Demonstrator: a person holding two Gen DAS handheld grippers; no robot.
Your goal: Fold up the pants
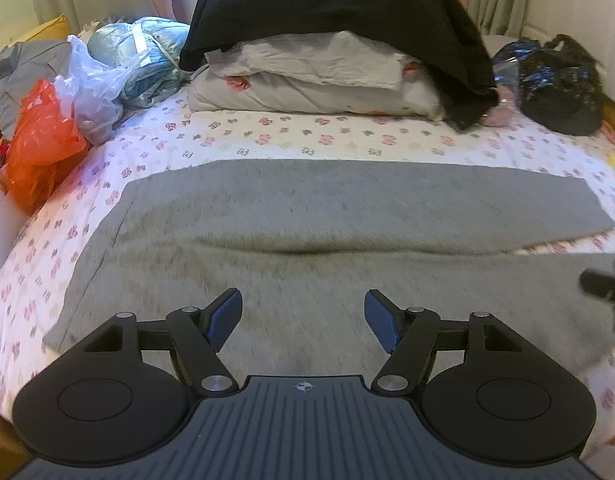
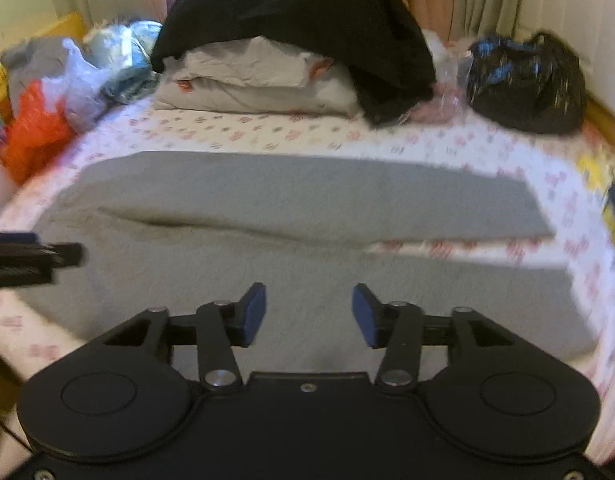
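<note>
Two grippers: both spread wide with nothing between the pads; I have the left gripper (image 1: 303, 320) and the right gripper (image 2: 309, 314) above the near half of the cloth.
Pants: the grey pants (image 1: 307, 216) lie flat on the floral bedsheet (image 1: 291, 128), directly ahead of and below both tools.
Long axis: it runs left to right across my view, crosswise to the fingers. The waist end appears to sit at the left, and the two legs run off to the right.
Legs: the far leg (image 2: 347, 196) and the near leg (image 2: 447, 296) split apart toward the right, with a strip of sheet showing between them. Further left they meet along a shallow crease.
Nearer tool: I judge the left gripper closer to the waist end and the right gripper closer to the leg ends. Each tool's tip shows at the edge of the other's view, so they are side by side over the near leg.
Coming move: as I read it, one leg goes over the other, so I would take the near edge and carry it away from me, across the long axis.
Risk: motion blur in both views makes the near hem hard to place.
Clutter: a black garment (image 1: 331, 12) on pillows (image 1: 307, 80), plastic bags (image 1: 67, 92) at left, a black bag (image 2: 523, 80) at right, all well apart from the pants.
</note>
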